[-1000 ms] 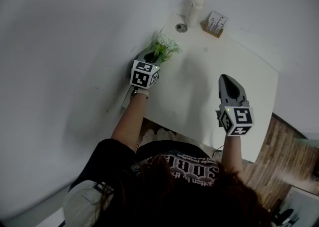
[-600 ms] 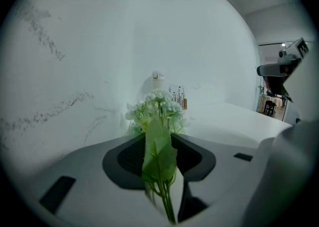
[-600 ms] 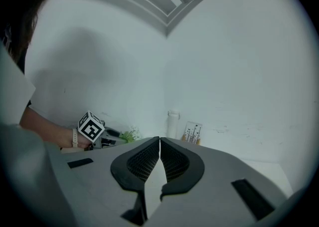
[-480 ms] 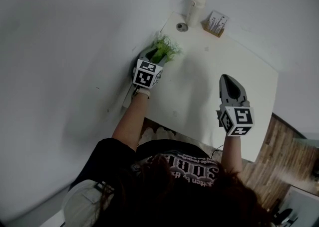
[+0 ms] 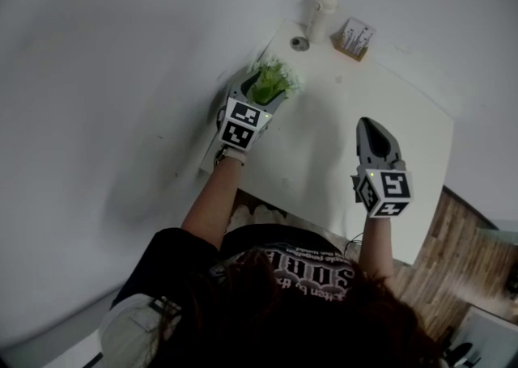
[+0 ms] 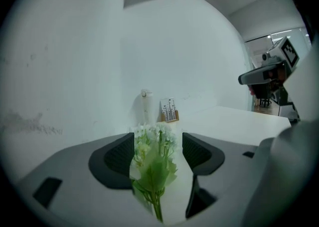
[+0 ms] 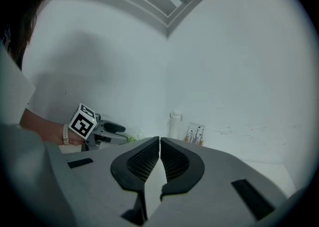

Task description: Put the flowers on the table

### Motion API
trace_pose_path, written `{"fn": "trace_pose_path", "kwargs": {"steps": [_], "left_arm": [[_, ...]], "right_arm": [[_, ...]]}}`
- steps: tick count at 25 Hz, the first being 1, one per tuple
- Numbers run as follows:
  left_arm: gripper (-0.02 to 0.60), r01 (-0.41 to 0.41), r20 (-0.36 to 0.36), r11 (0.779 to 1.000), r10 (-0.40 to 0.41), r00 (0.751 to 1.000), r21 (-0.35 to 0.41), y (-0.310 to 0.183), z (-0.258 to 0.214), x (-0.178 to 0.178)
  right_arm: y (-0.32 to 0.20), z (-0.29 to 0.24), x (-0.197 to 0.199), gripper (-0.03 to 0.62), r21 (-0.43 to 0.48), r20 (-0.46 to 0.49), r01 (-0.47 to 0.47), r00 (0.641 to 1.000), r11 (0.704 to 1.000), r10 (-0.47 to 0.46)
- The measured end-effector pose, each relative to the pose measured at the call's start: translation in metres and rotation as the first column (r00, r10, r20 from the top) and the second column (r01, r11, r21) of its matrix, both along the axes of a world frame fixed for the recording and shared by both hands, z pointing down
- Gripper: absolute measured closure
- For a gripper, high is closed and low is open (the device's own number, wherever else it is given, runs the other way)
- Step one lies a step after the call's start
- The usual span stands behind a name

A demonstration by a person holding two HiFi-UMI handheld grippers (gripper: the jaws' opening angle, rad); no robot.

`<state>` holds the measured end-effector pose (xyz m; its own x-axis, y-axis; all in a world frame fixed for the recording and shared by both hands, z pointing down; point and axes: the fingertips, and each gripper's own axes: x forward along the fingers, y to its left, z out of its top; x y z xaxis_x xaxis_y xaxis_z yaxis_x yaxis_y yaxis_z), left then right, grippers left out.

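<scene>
Holds the left gripper [image 6: 157, 155] with its dark pads [image 6: 118, 158] spread wide, low in the centre of the left gripper view. Between them, loose and unpinched, the flowers [image 6: 152, 163]: white blossoms on top, green leaves below, a thin stem running down towards the bottom edge. Cannot tell whether the leaves brush the left-hand pad. In the head view, upper centre, sets that left gripper [image 5: 263, 90] astride the flowers [image 5: 275, 79] at the upper-left edge of the white table [image 5: 340, 140], close to the wall.

Clamps the right gripper [image 7: 159, 157] tight, with ribbed pads [image 7: 143, 161] meeting and nothing caught between. In the head view, carries that right gripper [image 5: 371, 126] at centre right, over the table and well apart from the flowers.

Further out, at the table's far corner near the top of the head view: a white bottle [image 5: 318, 10], a small round thing [image 5: 299, 43] just beside it, and a card in a wooden holder [image 5: 354, 37] to their right. Again in the left gripper view, behind the blossoms: bottle [image 6: 145, 106] and card [image 6: 169, 110]. At the lower right of the head view, a wooden floor [image 5: 453, 261].
</scene>
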<state>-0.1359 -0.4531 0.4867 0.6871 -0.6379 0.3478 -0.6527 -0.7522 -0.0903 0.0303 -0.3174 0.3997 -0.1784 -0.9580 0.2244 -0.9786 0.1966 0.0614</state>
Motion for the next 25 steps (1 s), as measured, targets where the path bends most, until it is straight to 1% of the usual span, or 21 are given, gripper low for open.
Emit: {"fn": "trace_pose_path", "kwargs": {"steps": [3,6,9,11,14,19,21,22,25], "left_arm": [[0.29,-0.033,-0.027,0.998,0.034,0.999,0.054,0.016,-0.028,0.011],[0.291,-0.07,-0.053,0.99,0.077,0.996,0.12,0.034,-0.061,0.021],[0.295,-0.088,-0.085,0.982,0.103,0.991,0.168,0.05,-0.089,0.027],[0.334,-0.091,-0.112,0.978,0.114,0.987,0.187,0.06,-0.105,0.028],[0.438,-0.105,-0.142,0.973,0.136,0.981,0.205,0.075,-0.123,0.032],[0.51,-0.116,-0.17,0.973,0.151,0.974,0.201,0.095,-0.141,0.043],[0.527,-0.126,-0.176,0.972,0.161,0.971,0.197,0.103,-0.146,0.047],[0.546,-0.132,-0.182,0.972,0.167,0.969,0.193,0.108,-0.148,0.05],[0.577,-0.15,-0.193,0.973,0.184,0.964,0.175,0.118,-0.15,0.058]], "right_arm": [[-0.002,-0.001,0.0,0.562,0.007,0.008,0.007,1.0,1.0,-0.007],[-0.003,-0.004,-0.002,0.562,0.015,0.013,0.017,1.0,1.0,-0.017],[-0.003,-0.008,-0.003,0.562,0.024,0.013,0.023,1.0,0.999,-0.023],[-0.002,-0.01,-0.005,0.562,0.03,0.014,0.028,0.999,0.999,-0.029],[-0.002,-0.011,-0.005,0.562,0.036,0.015,0.035,0.999,0.999,-0.036],[-0.001,-0.017,-0.001,0.562,0.052,0.02,0.039,0.999,0.998,-0.041],[0.001,-0.02,-0.001,0.562,0.059,0.019,0.047,0.999,0.997,-0.048],[0.002,-0.022,-0.001,0.562,0.062,0.019,0.05,0.998,0.997,-0.051],[0.005,-0.026,0.001,0.562,0.072,0.019,0.055,0.998,0.996,-0.057]]}}
